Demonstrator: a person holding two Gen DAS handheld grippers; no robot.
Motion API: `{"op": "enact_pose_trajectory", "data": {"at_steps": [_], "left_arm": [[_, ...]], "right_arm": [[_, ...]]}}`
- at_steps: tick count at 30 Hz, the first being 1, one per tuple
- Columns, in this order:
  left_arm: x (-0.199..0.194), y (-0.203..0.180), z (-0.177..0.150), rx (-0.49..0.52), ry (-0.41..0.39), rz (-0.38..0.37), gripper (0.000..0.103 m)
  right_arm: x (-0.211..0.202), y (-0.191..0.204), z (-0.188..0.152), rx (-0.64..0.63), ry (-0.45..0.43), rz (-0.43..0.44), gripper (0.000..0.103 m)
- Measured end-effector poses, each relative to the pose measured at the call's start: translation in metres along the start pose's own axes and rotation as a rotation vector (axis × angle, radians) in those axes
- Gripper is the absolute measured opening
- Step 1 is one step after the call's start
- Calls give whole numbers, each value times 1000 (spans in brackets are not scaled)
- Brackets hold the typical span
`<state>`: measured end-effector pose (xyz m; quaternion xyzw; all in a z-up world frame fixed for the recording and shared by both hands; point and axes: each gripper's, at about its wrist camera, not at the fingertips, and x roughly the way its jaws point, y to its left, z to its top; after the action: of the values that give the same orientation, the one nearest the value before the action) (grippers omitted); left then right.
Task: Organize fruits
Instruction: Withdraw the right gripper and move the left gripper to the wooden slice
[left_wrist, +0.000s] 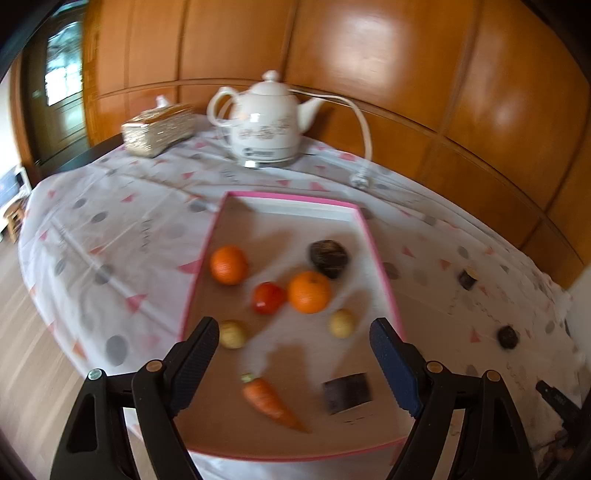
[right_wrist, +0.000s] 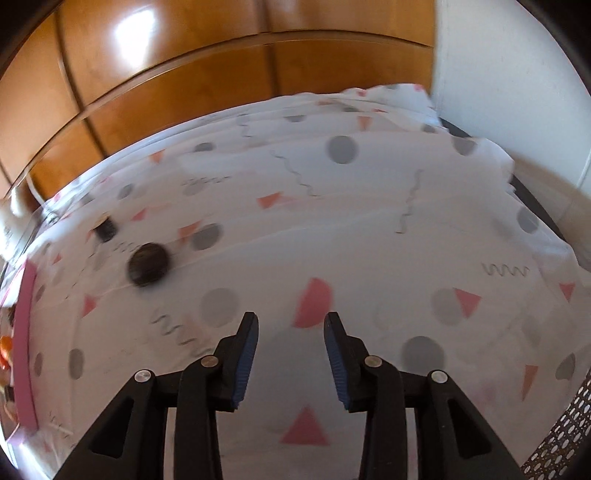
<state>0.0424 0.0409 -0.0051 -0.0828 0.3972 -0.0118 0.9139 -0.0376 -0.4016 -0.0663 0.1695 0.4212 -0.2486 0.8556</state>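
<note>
A pink-rimmed tray (left_wrist: 380, 258) lies on the patterned tablecloth. In it are two oranges (left_wrist: 228, 264) (left_wrist: 309, 292), a red tomato (left_wrist: 269, 298), a dark round fruit (left_wrist: 328, 258), two yellowish fruits (left_wrist: 232, 334) (left_wrist: 342, 324), a carrot (left_wrist: 271, 402) and a dark block (left_wrist: 347, 393). My left gripper (left_wrist: 295, 332) is open and empty above the tray's near end. My right gripper (right_wrist: 290, 325) is open and empty over bare cloth. A dark round fruit (right_wrist: 148, 264) and a small dark piece (right_wrist: 105, 229) lie on the cloth to its left, outside the tray.
A white electric kettle (left_wrist: 264, 120) with cord and plug (left_wrist: 360, 180) stands behind the tray. A gold tissue box (left_wrist: 159, 127) sits at the back left. Wooden panels back the table. A perforated basket edge (right_wrist: 557, 443) shows at lower right. The tray's pink rim (right_wrist: 24, 347) shows at the left.
</note>
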Motion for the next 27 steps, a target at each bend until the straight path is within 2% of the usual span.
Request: {"op": "enact_pose_trajectory", "data": {"at_steps": [9,17,21,27], "left_arm": [[11,-54,15,138,8,-71,84],[34,-92,23,187,57,-114,84],[48,-122,28,252,68,-157,84],[73,-165,35,343,97,-235,76]], "right_arm": [[8,-13,0,25,-14,-53,37],[10,-19,1,18,-40,-100,42],[12,-24,0,32,-40,-105,42],[13,-24,1,26,-39,-92,42]]}}
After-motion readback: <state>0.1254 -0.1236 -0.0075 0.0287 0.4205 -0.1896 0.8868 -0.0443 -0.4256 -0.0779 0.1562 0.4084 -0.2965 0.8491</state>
